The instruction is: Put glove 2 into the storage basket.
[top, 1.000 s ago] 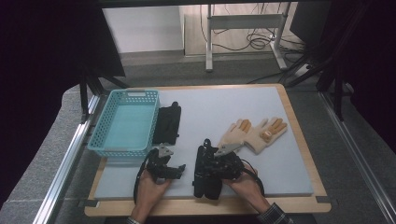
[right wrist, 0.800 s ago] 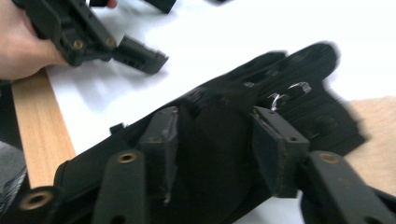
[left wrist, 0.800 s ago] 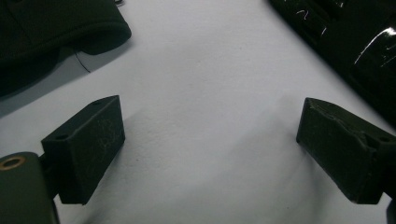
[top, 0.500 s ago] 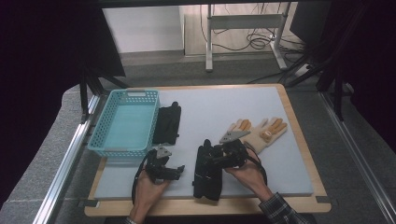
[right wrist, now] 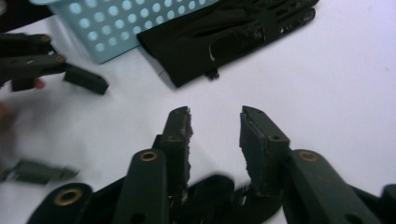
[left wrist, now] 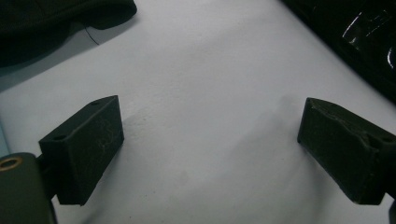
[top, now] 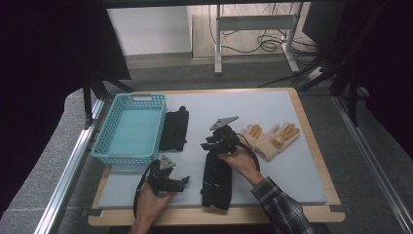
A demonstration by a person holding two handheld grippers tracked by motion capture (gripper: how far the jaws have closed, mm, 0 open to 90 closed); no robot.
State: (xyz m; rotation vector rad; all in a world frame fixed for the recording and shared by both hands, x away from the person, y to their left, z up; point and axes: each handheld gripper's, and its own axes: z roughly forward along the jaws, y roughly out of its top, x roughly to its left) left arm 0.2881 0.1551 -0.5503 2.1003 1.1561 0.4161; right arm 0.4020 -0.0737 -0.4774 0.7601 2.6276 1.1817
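A black glove lies lengthwise on the white mat near the front edge. A second black glove lies beside the blue basket. My right gripper hovers over the far end of the near glove; its jaws have just been closing, stand partly apart and have nothing between them. My left gripper rests low over bare mat left of that glove, jaws wide open and empty. It appears blurred in the right gripper view.
A pair of tan and cream gloves lies right of my right gripper. The basket is empty. A wooden rim frames the mat, with metal rails outside it on both sides.
My right gripper has moved away from the front edge along the near black glove and risen a little. The left gripper and the gloves have stayed where they were.
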